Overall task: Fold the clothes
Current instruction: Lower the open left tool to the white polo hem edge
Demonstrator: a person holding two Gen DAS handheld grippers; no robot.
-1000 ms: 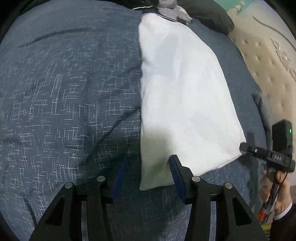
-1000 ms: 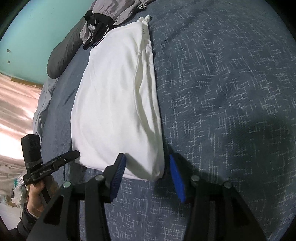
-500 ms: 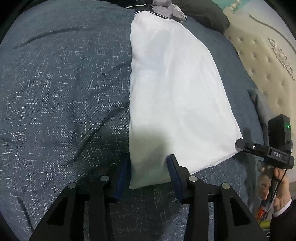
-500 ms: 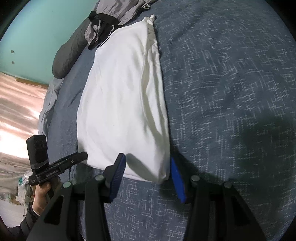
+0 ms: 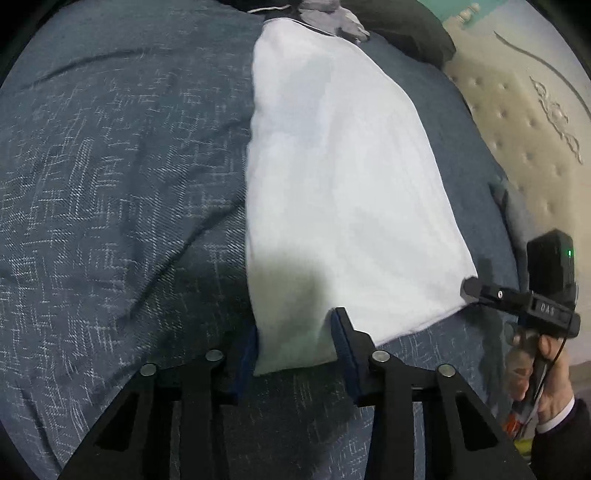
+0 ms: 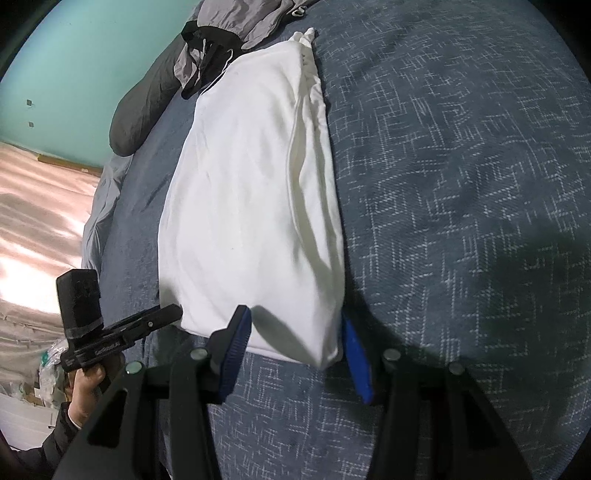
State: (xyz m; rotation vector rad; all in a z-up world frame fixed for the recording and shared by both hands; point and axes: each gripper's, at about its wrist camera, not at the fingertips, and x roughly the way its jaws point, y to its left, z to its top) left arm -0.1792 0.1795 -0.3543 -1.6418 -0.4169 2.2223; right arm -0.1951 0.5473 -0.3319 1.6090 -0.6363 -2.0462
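A white garment (image 5: 343, 177), folded into a long strip, lies flat on the blue patterned bedspread (image 5: 110, 184). My left gripper (image 5: 295, 343) points down at its near left corner. That corner lies between the blue pads (image 5: 341, 332), and the jaws are closing without squeezing the cloth. In the right wrist view the same garment (image 6: 243, 192) shows a loose fold along its right edge. My right gripper (image 6: 295, 347) stands open astride the near right corner. Each view shows the other gripper in a hand (image 5: 550, 362) at the side.
Grey and black clothes (image 6: 229, 33) are heaped at the garment's far end, beside a dark pillow (image 6: 144, 110). A beige tufted panel (image 5: 517, 110) runs along one side of the bed. A teal wall (image 6: 74, 55) and pink fabric (image 6: 37, 221) lie beyond the other side.
The left gripper's jaws have narrowed around the garment's near left corner. The right gripper has edged a little further over its corner, its jaws as wide as before.
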